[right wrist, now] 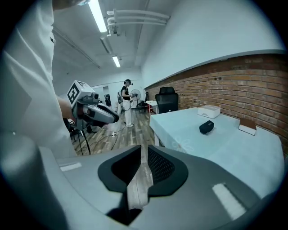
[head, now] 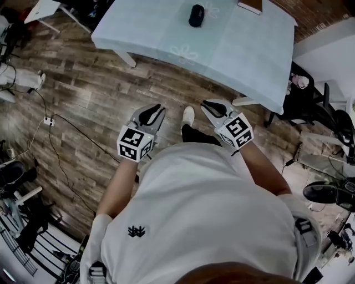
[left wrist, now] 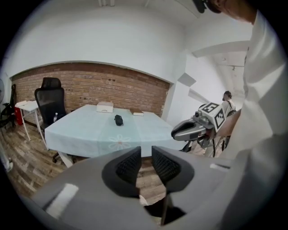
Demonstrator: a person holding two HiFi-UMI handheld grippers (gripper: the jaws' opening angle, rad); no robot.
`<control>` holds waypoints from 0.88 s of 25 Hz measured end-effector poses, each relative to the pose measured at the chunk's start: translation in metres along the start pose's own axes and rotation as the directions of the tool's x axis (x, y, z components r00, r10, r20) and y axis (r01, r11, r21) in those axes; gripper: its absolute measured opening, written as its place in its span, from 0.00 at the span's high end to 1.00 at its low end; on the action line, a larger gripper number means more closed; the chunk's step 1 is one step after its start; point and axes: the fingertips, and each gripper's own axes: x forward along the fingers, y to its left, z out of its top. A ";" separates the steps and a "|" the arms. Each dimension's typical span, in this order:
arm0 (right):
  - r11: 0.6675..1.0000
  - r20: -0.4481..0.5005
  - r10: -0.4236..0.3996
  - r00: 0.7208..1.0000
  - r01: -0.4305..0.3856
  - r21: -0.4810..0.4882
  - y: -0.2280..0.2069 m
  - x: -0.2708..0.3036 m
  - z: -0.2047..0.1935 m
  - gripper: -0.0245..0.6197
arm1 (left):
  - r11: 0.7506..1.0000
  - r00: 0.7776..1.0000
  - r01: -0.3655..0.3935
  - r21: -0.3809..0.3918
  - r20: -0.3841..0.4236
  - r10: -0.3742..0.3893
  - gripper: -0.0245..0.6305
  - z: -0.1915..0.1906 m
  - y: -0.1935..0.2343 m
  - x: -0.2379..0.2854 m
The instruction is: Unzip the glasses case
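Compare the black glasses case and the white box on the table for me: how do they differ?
Colour: the glasses case is black, the box white. Shape: the case is a small rounded pouch, while the box is flat, rectangular and wider. Place: the case lies near the table's middle, and the box sits nearer the edge by the brick wall. Both rest on the light blue tablecloth, apart from each other.

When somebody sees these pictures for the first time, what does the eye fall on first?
First come the left hand-held gripper and the right hand-held gripper, held close in front of the person's white shirt above the wooden floor. The jaws of each stand slightly apart with nothing between them. Next is the small black glasses case, lying on the pale blue table ahead, well apart from both grippers.
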 end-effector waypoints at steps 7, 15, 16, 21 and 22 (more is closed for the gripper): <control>1.000 0.028 -0.003 1.000 0.003 0.013 -0.089 0.040 0.027 0.92 | 0.997 1.000 -0.013 0.081 -0.019 0.014 0.79 0.077 0.062 0.069; 0.995 0.001 -0.067 0.998 0.067 0.075 -0.163 0.073 0.022 0.92 | 0.989 0.999 0.039 0.144 -0.043 -0.033 0.79 0.130 0.107 0.157; 0.994 -0.006 -0.076 0.997 0.077 0.083 -0.170 0.078 0.022 0.92 | 0.987 0.998 0.050 0.150 -0.043 -0.044 0.79 0.137 0.114 0.167; 0.981 -0.033 -0.149 0.988 0.152 0.122 -0.207 0.101 0.029 0.92 | 0.971 0.991 0.128 0.200 -0.058 -0.119 0.79 0.164 0.154 0.227; 0.976 -0.042 -0.170 0.985 0.174 0.131 -0.215 0.107 0.031 0.92 | 0.965 0.988 0.151 0.214 -0.066 -0.140 0.79 0.169 0.162 0.241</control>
